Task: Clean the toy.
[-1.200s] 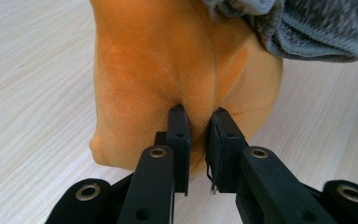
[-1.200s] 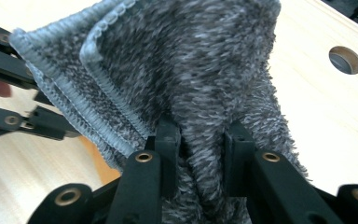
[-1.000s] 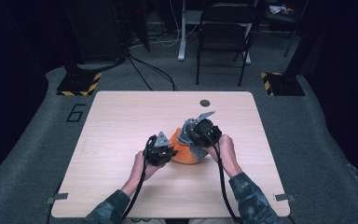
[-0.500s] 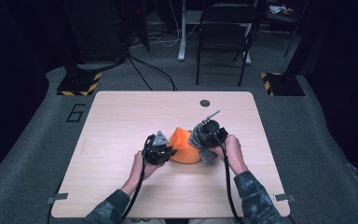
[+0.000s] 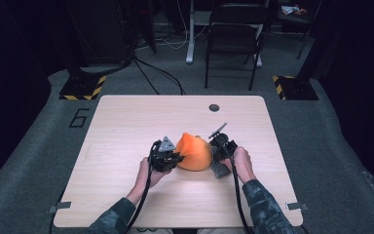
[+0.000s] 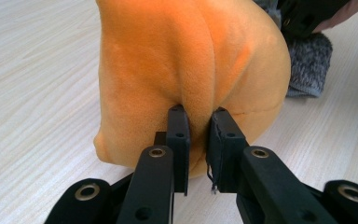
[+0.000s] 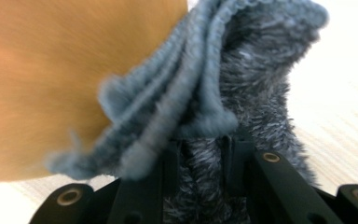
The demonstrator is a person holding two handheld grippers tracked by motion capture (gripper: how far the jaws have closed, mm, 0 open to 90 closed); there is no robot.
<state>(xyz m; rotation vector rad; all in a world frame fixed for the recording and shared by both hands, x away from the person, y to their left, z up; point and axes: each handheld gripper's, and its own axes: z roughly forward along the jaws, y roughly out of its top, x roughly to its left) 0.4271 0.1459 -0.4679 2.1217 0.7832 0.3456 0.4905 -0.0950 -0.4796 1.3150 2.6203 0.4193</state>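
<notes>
A pale wood-grain desk (image 5: 126, 122) stands on grey carpet (image 5: 39, 161), a "6" (image 5: 79, 117) marked beside it. At mid-desk sits a rounded orange plush (image 5: 193, 152): the left claw (image 6: 198, 135) pinches a fold of it, and the right claw (image 7: 203, 149) clamps a fuzzy grey knit sock (image 7: 242, 79) alongside.

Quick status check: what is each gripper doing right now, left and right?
Left gripper: closed, pinching a fold of the orange plush.
Right gripper: closed on the grey knit cloth, beside the plush.
</notes>
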